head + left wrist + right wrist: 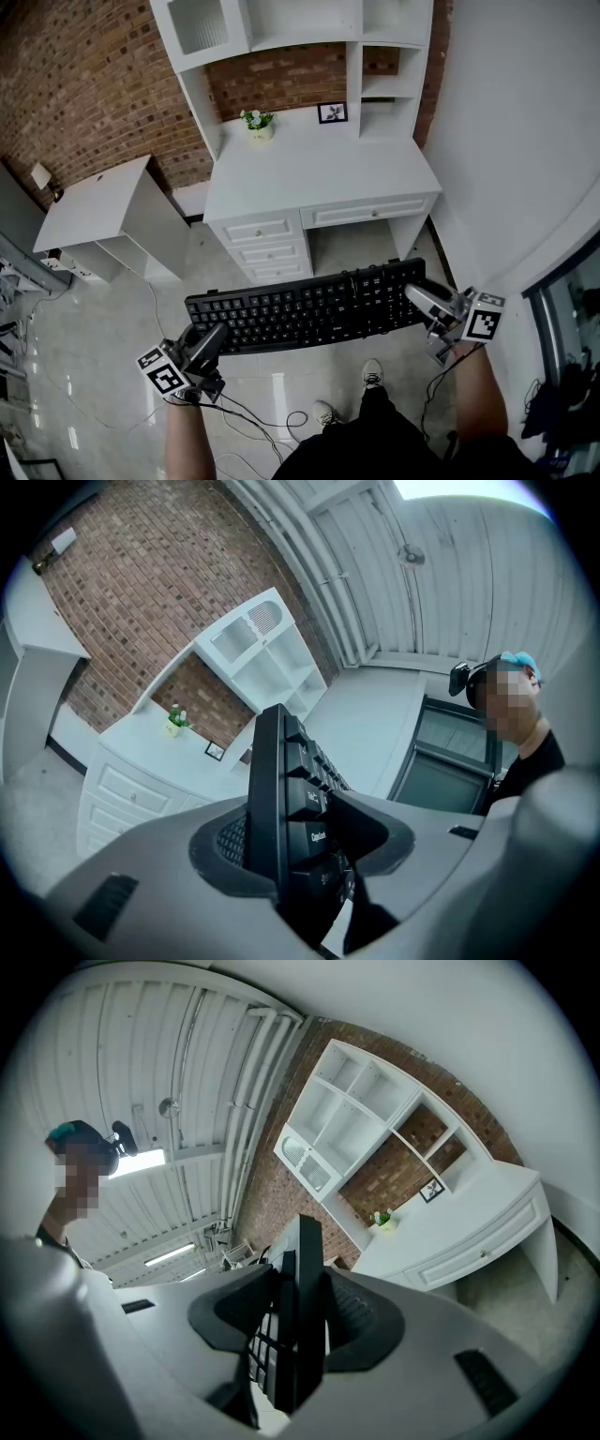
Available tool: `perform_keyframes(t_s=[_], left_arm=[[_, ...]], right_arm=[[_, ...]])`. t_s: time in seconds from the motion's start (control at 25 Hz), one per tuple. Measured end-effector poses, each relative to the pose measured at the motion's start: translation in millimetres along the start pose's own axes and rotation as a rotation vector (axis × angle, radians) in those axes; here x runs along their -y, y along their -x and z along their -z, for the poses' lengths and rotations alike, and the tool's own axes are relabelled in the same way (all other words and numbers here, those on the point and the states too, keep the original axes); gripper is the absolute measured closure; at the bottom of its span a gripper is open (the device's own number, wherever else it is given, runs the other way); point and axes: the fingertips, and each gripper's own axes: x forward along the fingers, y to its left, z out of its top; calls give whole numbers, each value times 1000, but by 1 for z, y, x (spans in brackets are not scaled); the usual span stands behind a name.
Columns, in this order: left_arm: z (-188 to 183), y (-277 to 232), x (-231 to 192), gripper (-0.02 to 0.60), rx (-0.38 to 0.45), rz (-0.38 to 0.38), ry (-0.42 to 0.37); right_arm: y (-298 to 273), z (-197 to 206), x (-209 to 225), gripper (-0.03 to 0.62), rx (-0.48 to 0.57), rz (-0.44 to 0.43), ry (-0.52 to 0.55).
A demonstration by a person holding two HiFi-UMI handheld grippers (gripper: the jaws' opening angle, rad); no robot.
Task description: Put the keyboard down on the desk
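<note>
The black keyboard (309,309) hangs in the air across the lower middle of the head view. It is over the floor (94,375), keys facing up, with its right end a little higher in the frame than its left.

The left tool (208,342) is clenched on the keyboard's left end. In the left gripper view both jaws press against the keyboard, which stands edge-on between them. The right tool (424,300) grips the right end the same way. In the right gripper view the thin black edge is pinched between its two pads.

The white counter (319,173) fills the upper middle of the head view, well apart from the keyboard. At its back stand a small potted plant (258,125) and, to the right of it, a small picture frame (332,112). White shelves (300,23) rise above them against a brick wall (84,84). Drawers (267,251) sit under the counter's left part.

A smaller white table (89,202) stands at the left of the frame. A shoe (372,375) and loose cables (253,412) show at the bottom.
</note>
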Motion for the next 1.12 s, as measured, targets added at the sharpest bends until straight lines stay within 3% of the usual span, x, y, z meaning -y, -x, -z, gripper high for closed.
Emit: perform_keyframes(t_s=[0.2,0.4,0.92,1.12], left_arm=[[-6,-26,5,371,1,-8,8],[-2,-75,10,371,14,-27,-1],[4,-78,4,370,53,3,-23],[-12,-97,25,369,58,-7,-23]], right_arm=[[3,-25,14,418,-8,0,-7],[13,-59,54,418,-20,-22,-5],[14,-60,55,418,-11,-27,46],[23,-92,52,418,-24,-36,44]])
